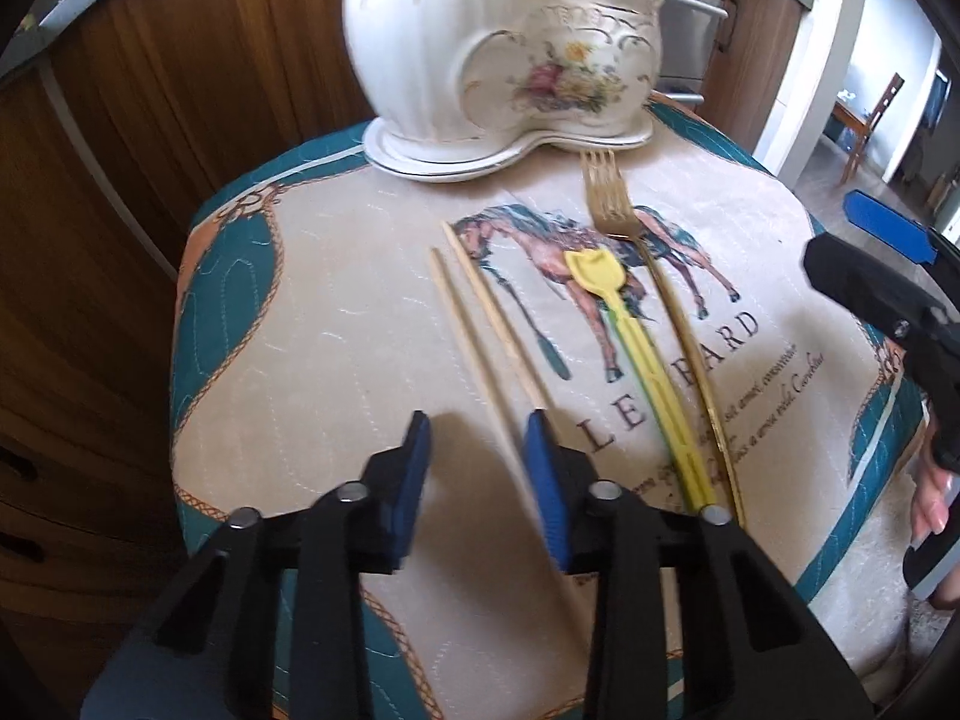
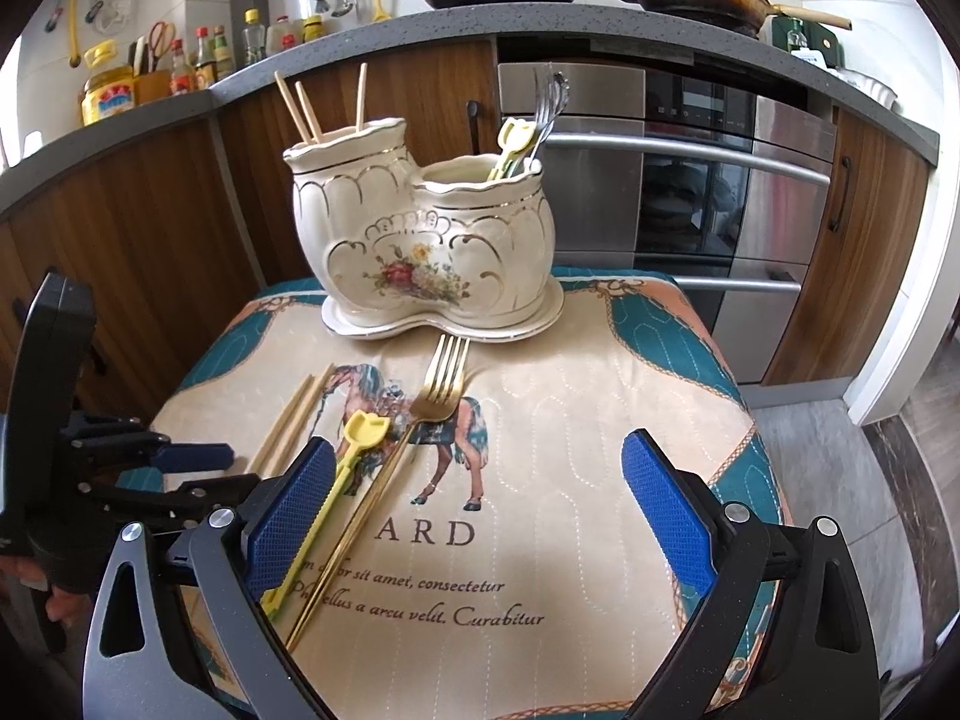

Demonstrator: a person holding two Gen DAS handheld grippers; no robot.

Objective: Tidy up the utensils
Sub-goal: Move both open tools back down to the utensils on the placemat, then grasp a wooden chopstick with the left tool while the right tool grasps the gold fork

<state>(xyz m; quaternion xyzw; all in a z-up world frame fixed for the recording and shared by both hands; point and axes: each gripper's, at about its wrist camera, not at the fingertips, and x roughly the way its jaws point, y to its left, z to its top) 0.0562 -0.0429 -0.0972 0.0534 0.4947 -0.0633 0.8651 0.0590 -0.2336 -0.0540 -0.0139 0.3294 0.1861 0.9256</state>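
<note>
Left wrist view: two loose chopsticks [image 1: 480,324] lie flat on the mat [image 1: 336,312] in front of the ceramic holder [image 1: 480,48], side by side, tips toward the holder, long axes running from it back to my left gripper [image 1: 480,450]. The thick ends pass between and under the blue pads [image 1: 414,468]. Jaws are part-spread and hold nothing; I can't tell whether a pad brushes the right-hand stick. I judge this is the next pick: the sticks lie dead ahead and below, roughly in line with the fingers rather than across them, so closing should catch at least one.

To the right of the chopsticks, still in front of the holder: a yellow plastic fork [image 1: 636,348], then a gold fork [image 1: 612,198] whose tines nearly reach the holder's saucer. Both handles point back toward me.

Right wrist view: the holder [image 2: 420,228] already has three chopsticks in its taller left cup, plus a yellow fork and a metal one in the right cup. So the task looks partly done, four pieces left on the mat.

My right gripper [image 2: 480,510] is wide open and empty. Its left pad [image 2: 294,510] sits over the yellow fork's handle [image 2: 354,462]; contact unclear. The left gripper is nearer the chopsticks, the right nearer the forks.
</note>
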